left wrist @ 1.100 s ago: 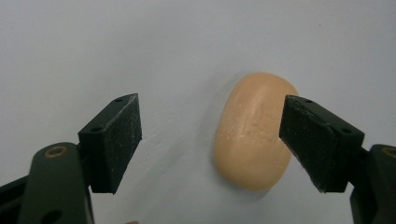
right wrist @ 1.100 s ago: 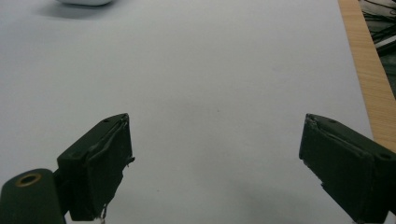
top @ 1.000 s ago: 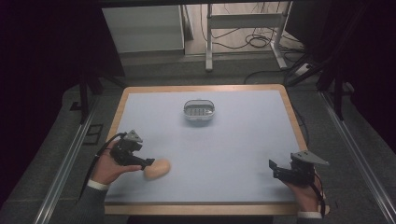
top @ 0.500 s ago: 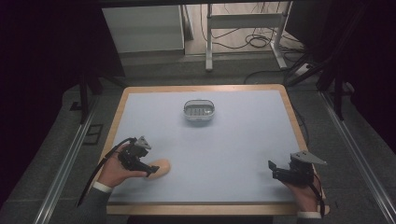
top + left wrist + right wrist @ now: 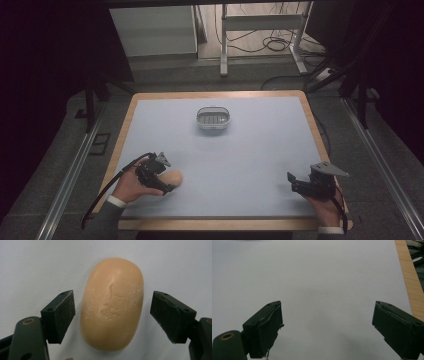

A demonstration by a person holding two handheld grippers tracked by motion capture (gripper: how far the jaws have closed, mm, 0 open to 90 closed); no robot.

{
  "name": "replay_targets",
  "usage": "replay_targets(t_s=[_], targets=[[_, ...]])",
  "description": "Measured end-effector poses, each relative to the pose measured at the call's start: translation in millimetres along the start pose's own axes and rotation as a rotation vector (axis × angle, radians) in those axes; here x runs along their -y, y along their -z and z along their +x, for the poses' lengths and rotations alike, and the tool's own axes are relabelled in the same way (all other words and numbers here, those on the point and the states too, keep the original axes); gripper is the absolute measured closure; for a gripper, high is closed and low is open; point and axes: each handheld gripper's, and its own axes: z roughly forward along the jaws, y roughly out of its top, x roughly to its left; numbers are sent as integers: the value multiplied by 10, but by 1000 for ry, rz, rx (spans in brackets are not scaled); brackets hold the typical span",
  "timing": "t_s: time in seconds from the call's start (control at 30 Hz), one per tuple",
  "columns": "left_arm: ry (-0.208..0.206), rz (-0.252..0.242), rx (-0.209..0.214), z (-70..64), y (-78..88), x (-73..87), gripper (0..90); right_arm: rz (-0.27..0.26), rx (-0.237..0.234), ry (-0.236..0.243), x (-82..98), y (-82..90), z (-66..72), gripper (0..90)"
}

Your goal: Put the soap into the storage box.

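Jaws of left gripper (image 5: 112,315) spread wide, just opened more, around smooth oval soap (image 5: 112,303), not touching. Right gripper (image 5: 327,330) spread wide over flat pale table (image 5: 317,272).

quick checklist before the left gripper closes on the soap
1. Soap between the fingers of the left gripper: ok, one finger on each long side.
2. Fingers touching the soap: not ok yet, a gap shows on both sides; the jaws have just been opening.
3. Soap lying flat on the table: ok.
4. Soap centred in the gap: not ok, it sits closer to the left finger in the left gripper view.
5. Right gripper out of the way: ok, open over bare table at the near right.
6. Soap dish free of things: cannot tell from this far.
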Motion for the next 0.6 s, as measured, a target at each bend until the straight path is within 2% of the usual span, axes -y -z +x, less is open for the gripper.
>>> replay_targets(t_s=[0.27, 0.37, 0.5, 0.6], targets=[[-19, 21, -10, -24, -60, -4, 229, 2, 0, 2, 0, -2, 1, 94], [-28, 30, -25, -32, -72, -1, 242, 2, 1, 3, 1, -3, 1, 93], [-37, 16, -50, -43, -72, 13, 295, 3, 1, 5, 2, -3, 2, 93], [-44, 11, -53, -50, -73, 20, 302, 5, 2, 4, 3, -6, 1, 93]])
